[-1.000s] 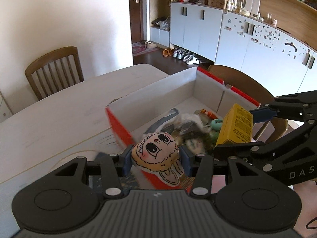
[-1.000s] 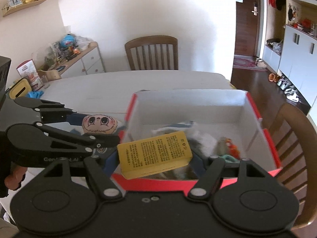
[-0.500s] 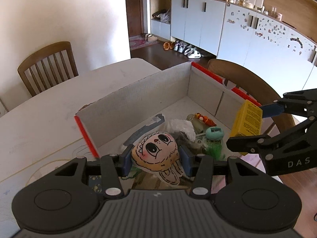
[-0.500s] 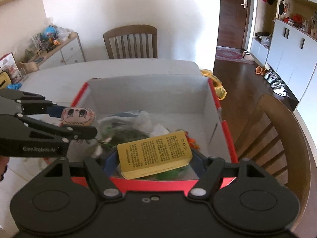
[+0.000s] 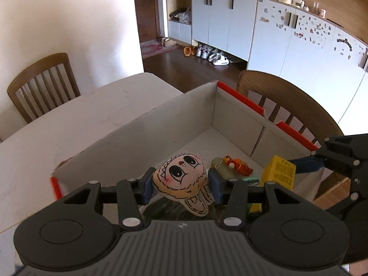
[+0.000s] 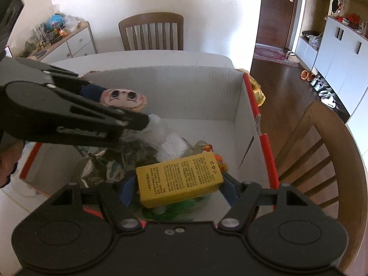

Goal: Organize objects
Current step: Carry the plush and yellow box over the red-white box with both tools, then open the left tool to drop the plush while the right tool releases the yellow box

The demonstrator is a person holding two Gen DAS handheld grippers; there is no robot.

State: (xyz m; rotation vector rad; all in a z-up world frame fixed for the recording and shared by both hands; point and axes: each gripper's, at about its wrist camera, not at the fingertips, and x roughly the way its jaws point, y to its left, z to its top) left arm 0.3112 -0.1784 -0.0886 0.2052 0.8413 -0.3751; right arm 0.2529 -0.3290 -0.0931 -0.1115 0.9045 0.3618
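My left gripper (image 5: 180, 184) is shut on a small plush doll (image 5: 181, 179) with big black eyes, and holds it above the inside of a cardboard box (image 5: 237, 112) with red outer walls. In the right wrist view the same doll (image 6: 124, 99) hangs over the box's left half. My right gripper (image 6: 180, 181) is shut on a yellow printed carton (image 6: 179, 178), held over the box's near right part. That yellow carton (image 5: 279, 174) also shows at the right of the left wrist view. Inside the box lie a crumpled plastic bag (image 6: 161, 135), an orange toy (image 5: 239, 164) and green items.
The box sits on a white table (image 5: 69, 124). Wooden chairs stand behind the table (image 6: 151, 32) and close beside the box's right wall (image 6: 322, 156). White cabinets (image 5: 287, 39) line the far wall, with shoes on the dark floor. A person's hand (image 6: 7, 161) shows at the left edge.
Both grippers have moved forward and down over the box, each keeping its object. The doll has crossed the box's left wall and now hangs inside; the carton sits lower among the contents.
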